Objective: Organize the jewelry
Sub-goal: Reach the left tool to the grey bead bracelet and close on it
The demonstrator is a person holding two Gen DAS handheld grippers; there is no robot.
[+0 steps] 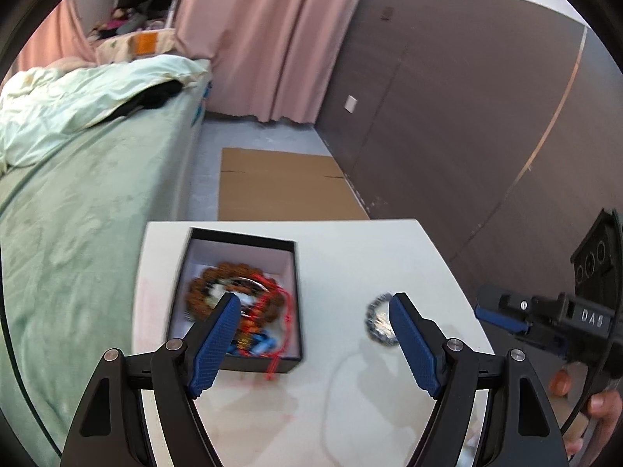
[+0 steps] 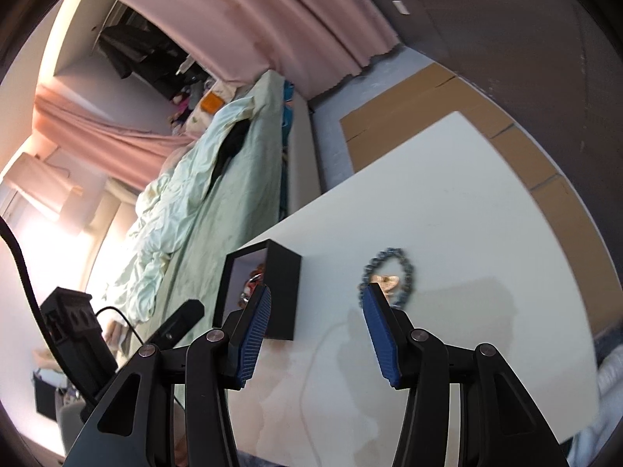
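A black box [image 1: 290, 272] with a white inside stands on the white table [image 1: 350, 257]. It holds brown bead bracelets [image 1: 210, 276], red cord and blue pieces. A blue-grey bead bracelet [image 1: 375, 317] with a pale pendant lies on the table to the right of the box. My left gripper [image 1: 311, 327] is open and empty above the table, between box and bracelet. My right gripper [image 2: 317, 315] is open and empty, just short of the bracelet [image 2: 389, 272]; the box [image 2: 282, 284] is to its left. The right gripper also shows in the left wrist view [image 1: 502, 319].
A bed [image 1: 85, 179] with green bedding runs along the table's left side. Flat cardboard [image 1: 280, 183] lies on the floor beyond the table. A dark wall [image 1: 467, 109] stands to the right and pink curtains [image 1: 272, 39] hang at the back.
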